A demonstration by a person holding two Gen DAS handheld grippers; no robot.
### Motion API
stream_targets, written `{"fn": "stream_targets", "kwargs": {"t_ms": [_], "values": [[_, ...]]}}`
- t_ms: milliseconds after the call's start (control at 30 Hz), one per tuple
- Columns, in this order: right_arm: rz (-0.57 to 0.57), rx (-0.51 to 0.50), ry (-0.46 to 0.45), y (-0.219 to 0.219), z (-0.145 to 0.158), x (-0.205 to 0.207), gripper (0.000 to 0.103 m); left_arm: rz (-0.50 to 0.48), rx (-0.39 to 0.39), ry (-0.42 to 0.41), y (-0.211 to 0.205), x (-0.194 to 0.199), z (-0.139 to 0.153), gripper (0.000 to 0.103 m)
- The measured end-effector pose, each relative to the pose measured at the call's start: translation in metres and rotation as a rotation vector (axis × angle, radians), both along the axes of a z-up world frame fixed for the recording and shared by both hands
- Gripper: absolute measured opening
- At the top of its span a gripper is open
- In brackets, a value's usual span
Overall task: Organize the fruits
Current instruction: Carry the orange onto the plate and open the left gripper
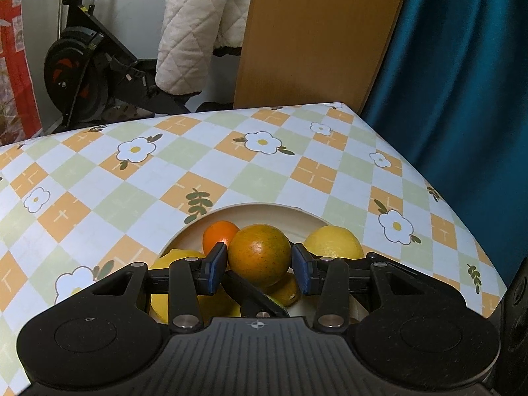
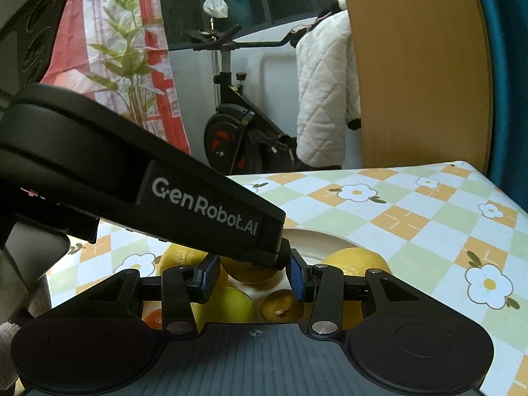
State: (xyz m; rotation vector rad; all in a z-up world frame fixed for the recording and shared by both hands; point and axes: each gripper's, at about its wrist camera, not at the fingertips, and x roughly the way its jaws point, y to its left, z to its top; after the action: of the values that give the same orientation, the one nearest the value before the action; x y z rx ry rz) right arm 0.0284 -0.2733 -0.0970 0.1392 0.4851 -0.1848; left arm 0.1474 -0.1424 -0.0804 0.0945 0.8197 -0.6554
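1. A lived-in room of a home.
2. An exercise bike (image 2: 231, 125) stands by the wall, a white quilted jacket (image 1: 194, 29) draped over it.
3. A flowered checked tablecloth (image 1: 264, 165) covers the table; a teal curtain (image 1: 462, 66) hangs beside it.

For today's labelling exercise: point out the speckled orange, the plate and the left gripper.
speckled orange (image 1: 259, 254), left wrist view, centre of its skin.
plate (image 1: 264, 213), left wrist view, far inner rim.
left gripper (image 1: 260, 265), left wrist view, midway between fingertips.
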Motion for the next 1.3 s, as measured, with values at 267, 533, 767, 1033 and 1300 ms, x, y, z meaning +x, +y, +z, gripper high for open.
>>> {"fn": "stream_targets", "kwargs": {"t_ms": [267,533,767,1033,1300], "values": [[0.008,-0.006,-0.008,0.0006,-0.0015,-0.0012,0.039,0.009,0.006,0.001,-0.0024,0.0008,-0.0003,0.046],[0.006,-0.008,-0.005,0.0013,-0.0005,-0.0020,0.039,0.012,0.009,0.004,-0.0024,0.0008,-0.0017,0.045],[0.007,-0.007,-0.006,0.0012,-0.0003,-0.0021,0.040,0.014,0.005,0.006,-0.0018,0.0006,-0.0017,0.045],[0.006,-0.008,-0.005,0.0015,-0.0002,-0.0021,0.040,0.016,0.006,0.004,-0.0023,0.0010,-0.0016,0.046],[0.006,-0.008,-0.005,0.0017,0.0001,-0.0020,0.041,0.018,0.005,0.003,-0.0018,0.0010,-0.0013,0.046]]}}
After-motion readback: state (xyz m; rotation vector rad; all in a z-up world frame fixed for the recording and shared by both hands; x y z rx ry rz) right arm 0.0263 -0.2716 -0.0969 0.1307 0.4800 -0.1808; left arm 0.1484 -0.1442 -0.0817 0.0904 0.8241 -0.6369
